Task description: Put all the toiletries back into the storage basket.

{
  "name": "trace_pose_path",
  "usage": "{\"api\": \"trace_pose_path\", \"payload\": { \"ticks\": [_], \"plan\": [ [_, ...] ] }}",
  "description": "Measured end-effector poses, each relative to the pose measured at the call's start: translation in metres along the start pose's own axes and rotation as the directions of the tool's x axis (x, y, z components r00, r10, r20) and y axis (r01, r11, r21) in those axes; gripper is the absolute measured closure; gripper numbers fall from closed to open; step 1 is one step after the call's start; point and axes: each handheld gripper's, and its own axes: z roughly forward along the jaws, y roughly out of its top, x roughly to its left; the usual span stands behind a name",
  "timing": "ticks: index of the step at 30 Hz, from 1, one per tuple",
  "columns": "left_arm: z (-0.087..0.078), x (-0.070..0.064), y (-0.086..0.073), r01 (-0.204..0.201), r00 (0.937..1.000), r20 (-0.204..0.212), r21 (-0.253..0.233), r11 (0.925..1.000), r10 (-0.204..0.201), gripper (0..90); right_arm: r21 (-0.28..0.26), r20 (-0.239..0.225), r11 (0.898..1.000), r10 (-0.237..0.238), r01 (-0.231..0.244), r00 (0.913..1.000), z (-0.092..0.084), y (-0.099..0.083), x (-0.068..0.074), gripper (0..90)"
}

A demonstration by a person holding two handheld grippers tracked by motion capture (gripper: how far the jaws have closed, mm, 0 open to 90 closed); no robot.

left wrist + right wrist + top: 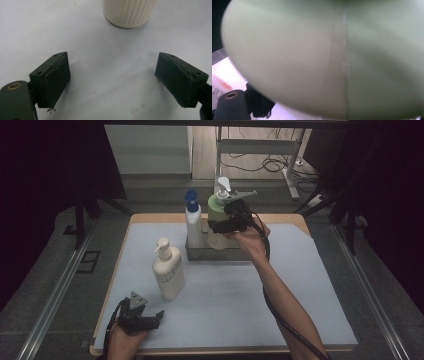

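Pale blue matting (pixel 280 285) covers the wooden table (pixel 295 218) before me, with dark floor and cabling beyond its far edge. At the far middle of the mat sits a metal tray (pixel 235 254), and the green pump bottle (pixel 216 209) stands upright over its right part; whether its base rests on the tray floor I cannot tell. My right gripper (pixel 220 227) is clamped around that bottle's body from the right side, jaws spread wide to its girth; in the right gripper view the green wall (pixel 337 62) sits pressed up against the camera. A white bottle with a blue pump (pixel 193 222) stands upright in the tray's left end, just beside the green one. Nearer me, a cream pump bottle (pixel 168 272) stands upright on the mat, well apart from the tray. My left gripper (pixel 159 317) rests low at the near left edge, jaws wide apart with nothing between them, the cream bottle's ribbed base (pixel 130 12) ahead.
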Motion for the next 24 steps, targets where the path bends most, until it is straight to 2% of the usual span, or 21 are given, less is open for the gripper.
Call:
{"api": "trace_pose_path", "payload": {
  "ticks": [12, 18, 24],
  "plan": [
    [0.0, 0.0, 0.0, 0.002, 1.0, 0.0, 0.003, 1.0, -0.002, 12.4, 0.014, 0.032, 1.0, 0.001, -0.001, 0.9995, 0.023, -0.003, -0.005, 11.9],
    [0.0, 0.0, 0.0, 0.002, 1.0, 0.0, 0.002, 1.0, -0.002, 12.5, 0.015, 0.03, 1.0, 0.0, -0.001, 0.9996, 0.036, -0.009, -0.006, 11.9],
    [0.0, 0.0, 0.0, 0.001, 1.0, 0.0, 0.003, 1.0, -0.001, 12.4, 0.038, 0.023, 0.999, 0.0, -0.001, 0.9997, 0.047, -0.017, -0.005, 11.9]
  ]
}}
